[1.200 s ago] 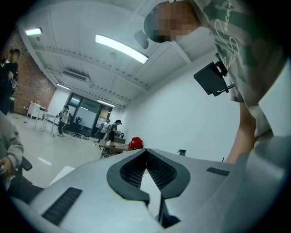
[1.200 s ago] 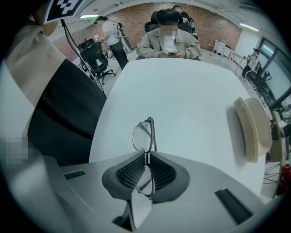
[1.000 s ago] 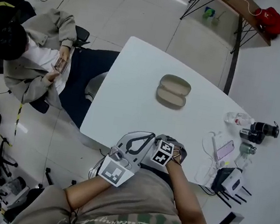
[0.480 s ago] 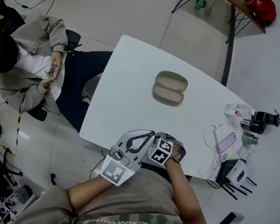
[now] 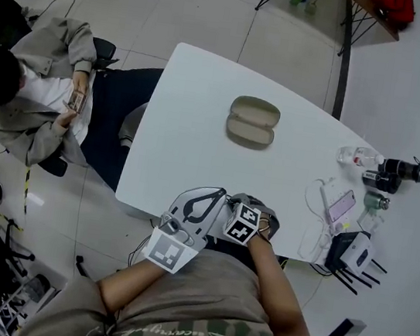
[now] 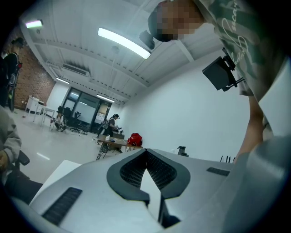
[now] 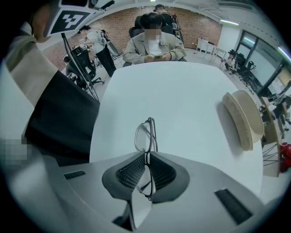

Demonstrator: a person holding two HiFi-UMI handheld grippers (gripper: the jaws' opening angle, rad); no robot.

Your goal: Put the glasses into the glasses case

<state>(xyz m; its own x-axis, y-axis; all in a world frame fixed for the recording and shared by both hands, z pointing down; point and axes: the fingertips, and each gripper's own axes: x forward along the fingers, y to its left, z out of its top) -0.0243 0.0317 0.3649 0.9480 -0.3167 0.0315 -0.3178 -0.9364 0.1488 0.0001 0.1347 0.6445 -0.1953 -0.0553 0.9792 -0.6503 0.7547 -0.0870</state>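
Observation:
An open beige glasses case (image 5: 252,121) lies in the middle of the white table (image 5: 190,145), and shows on edge at the right of the right gripper view (image 7: 243,119). My right gripper (image 7: 145,154) is shut on folded dark-framed glasses (image 7: 146,135); one lens sticks out past the jaws over the table's near edge. My left gripper (image 6: 145,152) is shut with nothing in it and tilts up toward the room. In the head view both grippers sit close together at the near edge, the left gripper (image 5: 200,205) just left of the right one's marker cube (image 5: 244,225). The glasses cannot be made out there.
A phone, cables, small bottles and a black device (image 5: 354,251) crowd the table's right end (image 5: 345,207). A person (image 5: 39,106) sits at the table's left side on a chair, looking at a phone. A desk with a red bag (image 5: 394,7) stands beyond.
Both grippers stay at the near edge, still close together. The head view has drifted a little, so the case and table appear slightly further left and higher.

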